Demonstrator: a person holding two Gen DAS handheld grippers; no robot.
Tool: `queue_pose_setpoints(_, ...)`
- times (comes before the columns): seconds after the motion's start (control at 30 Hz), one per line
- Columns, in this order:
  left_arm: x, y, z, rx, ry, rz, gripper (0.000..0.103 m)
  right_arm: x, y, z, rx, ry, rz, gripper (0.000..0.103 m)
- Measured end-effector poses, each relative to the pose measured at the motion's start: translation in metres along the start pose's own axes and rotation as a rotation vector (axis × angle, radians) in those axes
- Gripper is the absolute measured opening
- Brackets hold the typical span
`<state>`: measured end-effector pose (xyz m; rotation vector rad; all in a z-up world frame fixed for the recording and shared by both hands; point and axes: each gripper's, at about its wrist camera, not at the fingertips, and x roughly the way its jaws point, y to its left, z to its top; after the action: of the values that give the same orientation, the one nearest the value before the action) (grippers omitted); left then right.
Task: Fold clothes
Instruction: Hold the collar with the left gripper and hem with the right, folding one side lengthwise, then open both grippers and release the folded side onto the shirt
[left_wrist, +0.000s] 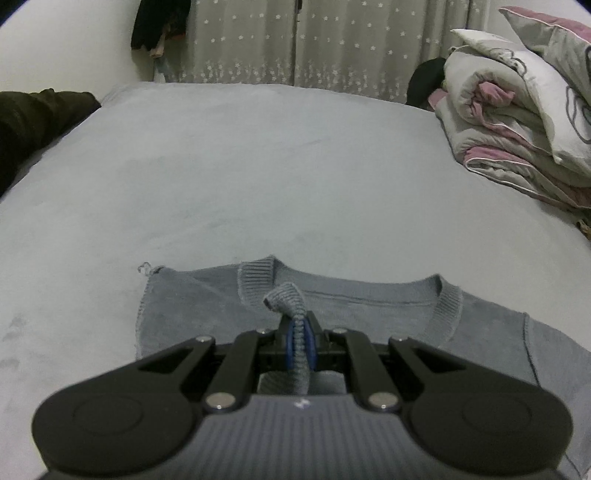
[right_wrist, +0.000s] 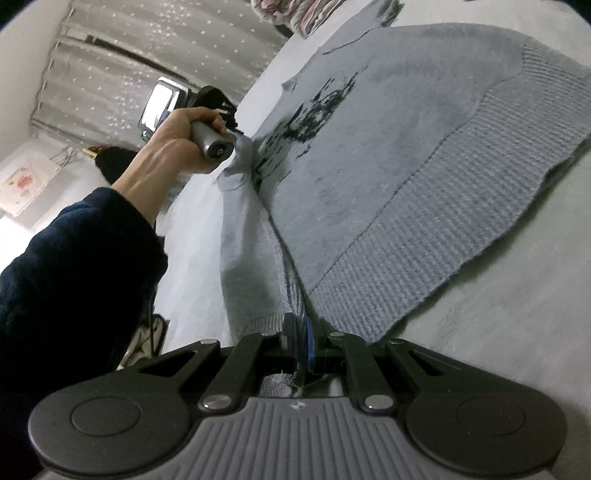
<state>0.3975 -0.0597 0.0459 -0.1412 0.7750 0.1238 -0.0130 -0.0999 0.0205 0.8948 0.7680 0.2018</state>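
The left gripper (left_wrist: 298, 338) pinches a ribbed cuff of the grey-blue knitted sweater (left_wrist: 207, 306), which lies flat near on the pale grey bed (left_wrist: 258, 166); folded white-and-pink bedding (left_wrist: 517, 122) sits far right.

We see the sweater (left_wrist: 369, 314) flat on the bed (left_wrist: 258, 166), neckline toward the far curtain (left_wrist: 295, 40). Our left gripper (left_wrist: 297, 332) sits at the near edge with a strip of the knit between its jaws. Folded bedding (left_wrist: 517, 110) is piled at the far right, and a dark garment (left_wrist: 33, 118) lies at the left edge.

From the right gripper (right_wrist: 299, 339), the hem lies ahead with the left hand (right_wrist: 177, 136) beyond it.
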Motion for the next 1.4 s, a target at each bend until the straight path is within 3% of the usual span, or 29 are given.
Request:
queue_pose_setpoints(0.07,-0.002,0.002,0.001,-0.013,0.012,-0.033,0.012,-0.001,0.001,0.0,-0.015,-0.007,-0.015,0.008)
queue_pose_setpoints(0.1,-0.004,0.003,0.004,-0.028,0.019,-0.051,0.029,-0.001,0.002,-0.001,-0.021,-0.006,-0.019,0.008)
queue_pose_setpoints(0.17,-0.012,0.011,0.012,-0.069,0.001,-0.063,0.052,-0.003,0.003,-0.002,-0.027,-0.007,-0.024,0.008)
queue_pose_setpoints(0.37,-0.04,0.051,0.037,-0.178,-0.06,-0.082,0.051,-0.015,0.009,0.003,-0.084,-0.084,-0.071,0.012)
queue_pose_setpoints(0.5,-0.058,0.08,0.031,-0.173,-0.072,-0.09,0.051,-0.02,0.014,0.005,-0.134,-0.113,-0.067,0.013)
queue_pose_setpoints(0.67,-0.072,0.099,-0.016,-0.093,-0.028,-0.141,0.051,-0.013,0.032,-0.003,-0.268,-0.061,-0.029,0.013)
queue_pose_setpoints(0.77,-0.075,0.101,-0.055,-0.046,0.031,-0.187,0.051,-0.001,0.034,-0.01,-0.304,-0.01,-0.069,0.012)
queue_pose_setpoints(0.9,-0.076,0.099,-0.093,0.014,0.081,-0.164,0.051,0.002,0.035,-0.015,-0.379,0.001,-0.107,0.008)
queue_pose_setpoints(1.0,-0.098,0.116,-0.101,-0.05,0.063,-0.196,0.051,-0.007,0.041,-0.014,-0.396,-0.038,-0.082,0.013)
queue_pose_setpoints(1.13,-0.14,0.127,-0.115,-0.005,0.032,-0.219,0.051,-0.004,0.053,-0.019,-0.477,-0.014,-0.036,0.013)
queue_pose_setpoints(1.27,-0.18,0.137,-0.147,0.029,0.031,-0.243,0.051,0.007,0.056,-0.034,-0.529,0.023,-0.072,0.014)
queue_pose_setpoints(1.33,-0.196,0.138,-0.168,0.074,0.017,-0.243,0.045,0.005,0.06,-0.038,-0.562,0.012,-0.073,0.014)
queue_pose_setpoints(1.4,-0.209,0.138,-0.189,0.133,-0.003,-0.234,0.026,-0.003,0.067,-0.041,-0.604,-0.016,-0.057,0.014)
